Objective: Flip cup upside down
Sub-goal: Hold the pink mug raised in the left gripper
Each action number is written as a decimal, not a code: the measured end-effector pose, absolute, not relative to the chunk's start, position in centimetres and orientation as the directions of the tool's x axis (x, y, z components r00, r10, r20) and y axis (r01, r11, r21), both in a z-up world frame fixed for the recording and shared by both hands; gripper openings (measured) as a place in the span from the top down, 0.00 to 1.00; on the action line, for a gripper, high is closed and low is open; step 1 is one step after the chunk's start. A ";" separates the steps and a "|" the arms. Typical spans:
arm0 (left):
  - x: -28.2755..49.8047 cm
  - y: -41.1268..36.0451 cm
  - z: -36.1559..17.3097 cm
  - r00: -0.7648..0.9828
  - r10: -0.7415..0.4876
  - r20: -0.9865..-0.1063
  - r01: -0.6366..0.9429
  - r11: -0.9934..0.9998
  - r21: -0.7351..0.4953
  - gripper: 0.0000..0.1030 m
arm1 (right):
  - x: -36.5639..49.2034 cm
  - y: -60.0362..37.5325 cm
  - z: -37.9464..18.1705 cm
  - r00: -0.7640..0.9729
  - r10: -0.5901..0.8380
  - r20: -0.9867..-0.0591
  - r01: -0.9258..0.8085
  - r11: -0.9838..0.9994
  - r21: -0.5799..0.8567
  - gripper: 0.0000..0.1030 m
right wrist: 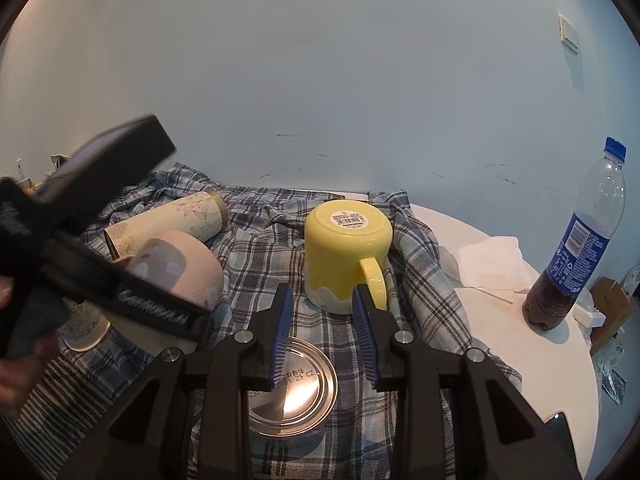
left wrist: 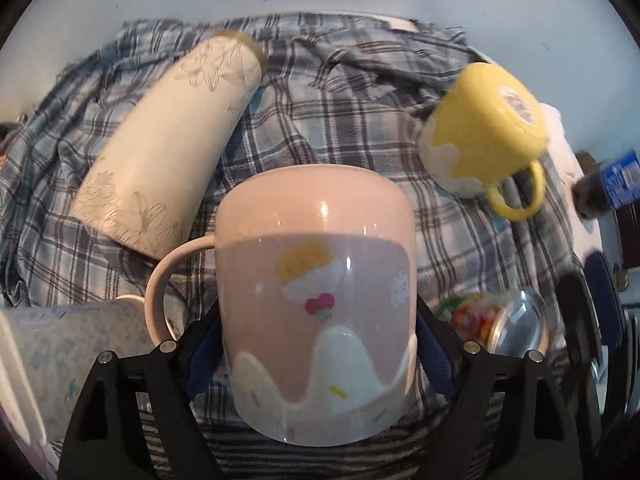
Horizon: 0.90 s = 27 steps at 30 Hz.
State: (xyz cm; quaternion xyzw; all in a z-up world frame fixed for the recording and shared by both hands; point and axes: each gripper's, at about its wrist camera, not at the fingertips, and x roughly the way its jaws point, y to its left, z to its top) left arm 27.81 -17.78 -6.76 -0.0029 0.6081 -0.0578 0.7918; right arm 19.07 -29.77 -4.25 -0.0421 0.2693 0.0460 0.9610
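The left gripper (left wrist: pixel 318 344) clamps the pink cup (left wrist: pixel 316 300) mid-turn above the cloth (left wrist: pixel 340 120), right gripper (right wrist: pixel 323 332) open; its glossy wall could slip and drop.

Ahead of the left jaws: cream tumbler (left wrist: pixel 168 148) lying left, yellow mug (left wrist: pixel 484 128) right, open plaid cloth (left wrist: pixel 328 120) between. Right jaws: can (right wrist: pixel 292 396) directly below, yellow mug just ahead, bare counter (right wrist: pixel 500 344) right.

Black angular right gripper (right wrist: pixel 324 336) with ribbed blue jaws and silver screw heads.
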 end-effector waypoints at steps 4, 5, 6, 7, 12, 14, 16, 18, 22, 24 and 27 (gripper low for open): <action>24.0 -17.7 -5.2 0.369 -0.091 -0.925 0.121 0.991 -0.049 0.17 | 18.8 -29.8 -4.1 0.855 0.062 -0.515 -0.109 0.992 -0.061 0.71; 23.2 -17.7 -5.3 0.376 -0.088 -0.923 0.123 0.991 -0.045 0.17 | 18.8 -29.9 -4.0 0.856 0.061 -0.513 -0.107 0.992 -0.060 0.71; 22.8 -17.7 -5.5 0.369 -0.093 -0.925 0.122 0.991 -0.051 0.17 | 18.7 -30.0 -3.9 0.857 0.060 -0.512 -0.105 0.993 -0.060 0.71; 22.2 -17.6 -5.9 0.349 -0.101 -0.932 0.120 0.991 -0.063 0.17 | 18.7 -30.0 -3.9 0.858 0.058 -0.511 -0.104 0.993 -0.061 0.71; 21.0 -17.8 -6.7 0.297 -0.059 -0.953 0.141 0.990 -0.018 0.17 | 18.8 -29.8 -4.0 0.853 0.041 -0.520 -0.098 0.992 -0.082 0.71; 20.9 -17.9 -6.8 0.277 -0.062 -0.959 0.159 0.987 -0.018 0.17 | 18.6 -29.7 -3.9 0.856 0.042 -0.515 -0.104 0.990 -0.092 0.71; 20.8 -17.6 -6.9 0.263 -0.077 -0.962 0.148 0.988 -0.039 0.17 | 18.5 -29.8 -3.9 0.859 0.040 -0.510 -0.101 0.990 -0.093 0.70; 20.8 -17.4 -7.2 0.243 -0.079 -0.967 0.143 0.989 -0.044 0.17 | 18.6 -30.0 -3.8 0.858 0.038 -0.512 -0.093 0.992 -0.084 0.59; 20.3 -16.8 -7.6 0.245 -0.117 -0.962 0.127 0.988 -0.088 0.17 | 18.1 -30.4 -3.4 0.875 0.024 -0.483 -0.070 0.995 -0.077 0.35; 20.4 -16.4 -7.5 0.253 -0.140 -0.957 0.131 0.985 -0.110 0.17 | 17.8 -30.2 -3.2 0.885 0.012 -0.465 -0.063 0.993 -0.096 0.29; 20.1 -16.3 -7.4 0.231 -0.138 -0.963 0.134 0.985 -0.109 0.17 | 17.5 -30.3 -2.9 0.894 0.013 -0.448 -0.063 0.993 -0.096 0.22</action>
